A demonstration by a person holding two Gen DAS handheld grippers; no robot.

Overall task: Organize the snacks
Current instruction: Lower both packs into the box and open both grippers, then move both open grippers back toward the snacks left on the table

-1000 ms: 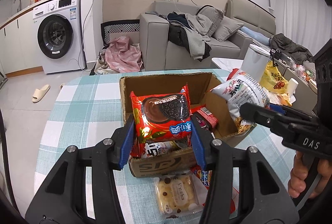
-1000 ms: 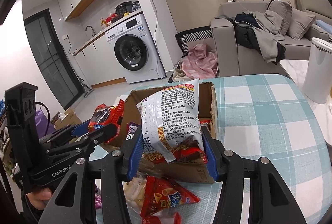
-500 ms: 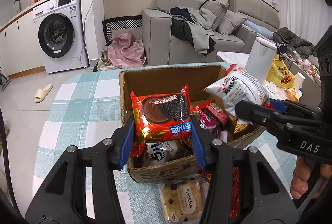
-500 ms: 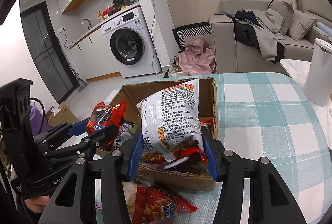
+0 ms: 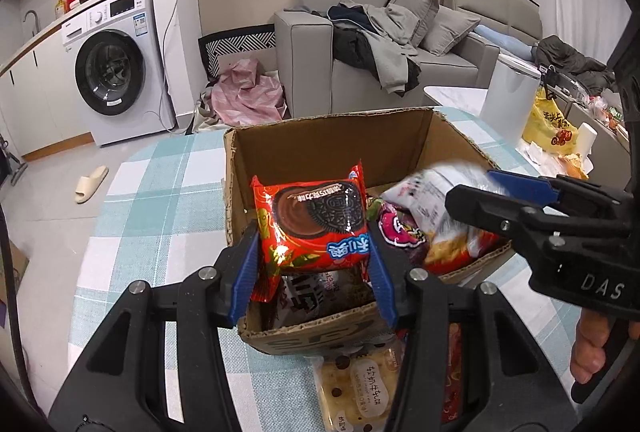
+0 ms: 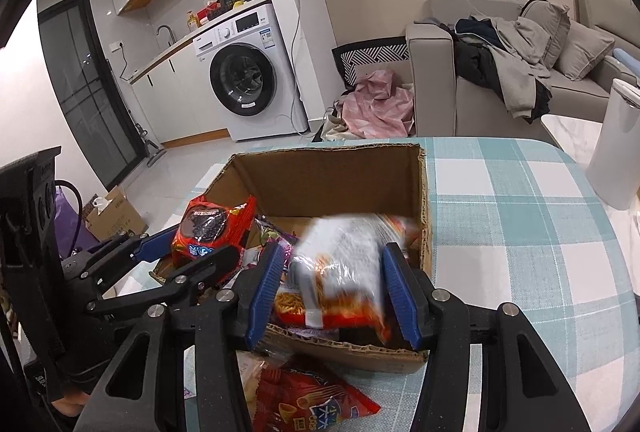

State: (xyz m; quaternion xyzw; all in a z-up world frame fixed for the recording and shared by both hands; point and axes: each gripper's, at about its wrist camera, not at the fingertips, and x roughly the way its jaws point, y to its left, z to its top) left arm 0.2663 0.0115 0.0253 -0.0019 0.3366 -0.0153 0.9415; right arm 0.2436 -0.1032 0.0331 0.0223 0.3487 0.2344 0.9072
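Currently, the step in hand appears to be loading snack packets into the cardboard box (image 5: 332, 136), which is sitting on the checked tablecloth (image 6: 520, 224).

Left gripper (image 5: 312, 268): the tongs are holding a red cookie packet (image 5: 316, 224) between the blue pads. The packet is standing nearly upright, hanging above the near-left corner of the box and above a dark packet (image 5: 312, 292) already lying inside.

Right gripper (image 6: 332, 288): the tongs are set fairly wide, and a white chip bag (image 6: 344, 264) is lying between the blue fingers (image 6: 400, 296), over the near-right part of the box. The bag is blurred, so it cannot be told for certain whether the pads are pressing it or whether it is dropping free; the visible gaps at both sides suggest it is being let go. In the left wrist view the same bag is tilting down against a purple packet (image 5: 396, 232) inside the box.

Next move, as a judgement: the left gripper is calling for a short descent into the free near-left space, followed by opening the tongs so that the cookie packet is settling flat. The right gripper is calling for a clear lift away from the box rim.

Remaining work: a pale cake packet (image 5: 360, 388) and a red chip packet (image 6: 312, 400) are lying on the cloth just beside the near wall of the box, outside it, awaiting pickup.
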